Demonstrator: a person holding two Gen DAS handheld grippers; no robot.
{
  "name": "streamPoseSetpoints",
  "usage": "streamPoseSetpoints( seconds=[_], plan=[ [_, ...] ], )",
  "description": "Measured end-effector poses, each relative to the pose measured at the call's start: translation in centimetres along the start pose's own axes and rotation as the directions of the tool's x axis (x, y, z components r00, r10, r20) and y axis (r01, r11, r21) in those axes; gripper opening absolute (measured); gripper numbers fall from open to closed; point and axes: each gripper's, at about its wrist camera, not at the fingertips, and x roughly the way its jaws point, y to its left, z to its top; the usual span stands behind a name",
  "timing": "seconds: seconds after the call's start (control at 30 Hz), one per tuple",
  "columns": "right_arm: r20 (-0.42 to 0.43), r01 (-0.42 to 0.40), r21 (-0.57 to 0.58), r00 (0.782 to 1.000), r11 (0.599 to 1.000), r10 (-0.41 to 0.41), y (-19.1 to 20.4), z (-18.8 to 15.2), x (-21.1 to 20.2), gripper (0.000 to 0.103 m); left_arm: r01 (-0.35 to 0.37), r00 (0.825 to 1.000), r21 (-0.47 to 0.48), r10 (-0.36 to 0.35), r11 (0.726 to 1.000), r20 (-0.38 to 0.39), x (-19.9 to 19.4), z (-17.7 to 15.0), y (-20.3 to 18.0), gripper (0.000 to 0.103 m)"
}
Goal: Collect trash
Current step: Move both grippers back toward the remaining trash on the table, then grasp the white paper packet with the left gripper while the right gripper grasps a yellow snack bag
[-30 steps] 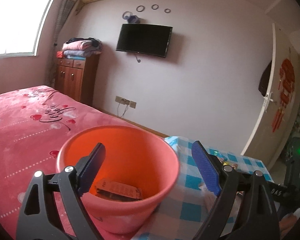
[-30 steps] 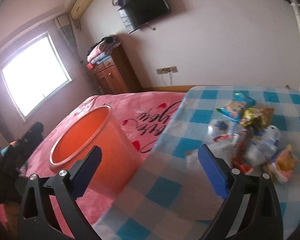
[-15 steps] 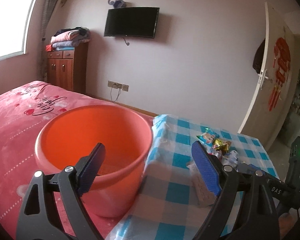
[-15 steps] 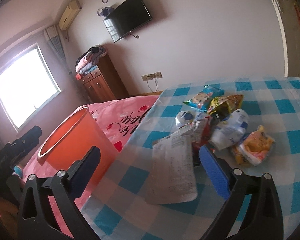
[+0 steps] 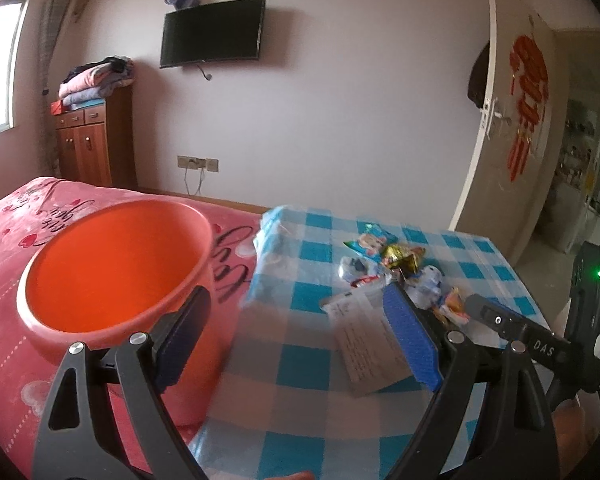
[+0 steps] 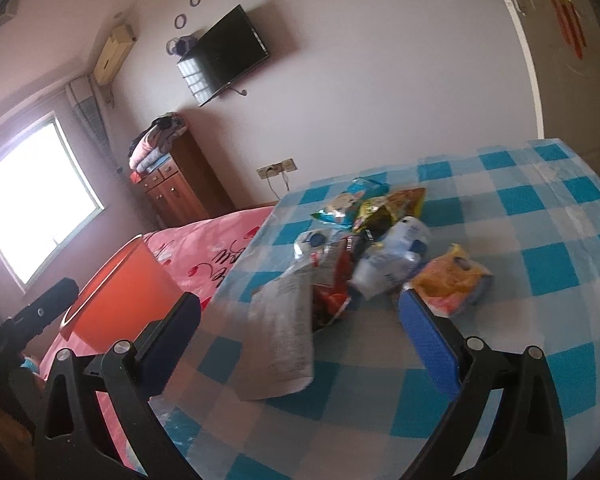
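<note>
An orange bucket (image 5: 116, 268) stands on the pink bed, left of a blue-checked table (image 5: 300, 364). A pile of trash (image 6: 364, 248) lies on the table: a flat white printed bag (image 6: 284, 344) nearest, a crushed clear bottle (image 6: 392, 264), an orange snack packet (image 6: 452, 276), and blue and gold wrappers (image 6: 364, 204) behind. My left gripper (image 5: 296, 344) is open and empty, over the bucket's right rim and the table edge. My right gripper (image 6: 300, 348) is open and empty, just above the white bag. The pile also shows in the left wrist view (image 5: 392, 272).
The pink bedspread (image 5: 16, 224) lies left of the table. A wooden cabinet (image 5: 92, 140) with folded clothes and a wall TV (image 5: 212, 32) stand at the far wall. A white door (image 5: 512, 120) is open at right. The right gripper's body (image 5: 540, 344) crosses the left view.
Both grippers have swung right, from the bucket toward the table. The trash pile has come closer and more central in both views. Both stay open and empty.
</note>
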Motion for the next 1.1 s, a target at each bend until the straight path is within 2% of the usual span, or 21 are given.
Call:
streamPoseSetpoints(
  seconds=[0.3, 0.57, 0.87, 1.1],
  plan=[
    [-0.012, 0.023, 0.085, 1.0, 0.996, -0.022, -3.4, -0.2, -0.5, 0.098, 0.029, 0.997, 0.029, -0.027, 0.999, -0.066, 1.9, -0.8, -2.9, 0.088],
    [-0.025, 0.027, 0.142, 0.999, 0.99, -0.023, -6.2, -0.1, -1.1, 0.098, 0.022, 0.993, 0.058, -0.015, 0.998, -0.121, 3.7, -1.7, -5.0, 0.088],
    [-0.045, 0.059, 0.206, 0.998, 0.977, -0.051, -9.3, -0.4, -0.7, 0.098, 0.047, 0.972, -0.037, -0.055, 0.998, -0.229, 6.8, -3.0, -5.5, 0.088],
    [-0.071, 0.045, 0.265, 0.997, 0.963, -0.027, -11.7, -0.3, 0.4, 0.098, 0.09, 0.951, -0.102, -0.116, 0.991, -0.287, 9.1, -3.5, -6.5, 0.088]
  ],
)
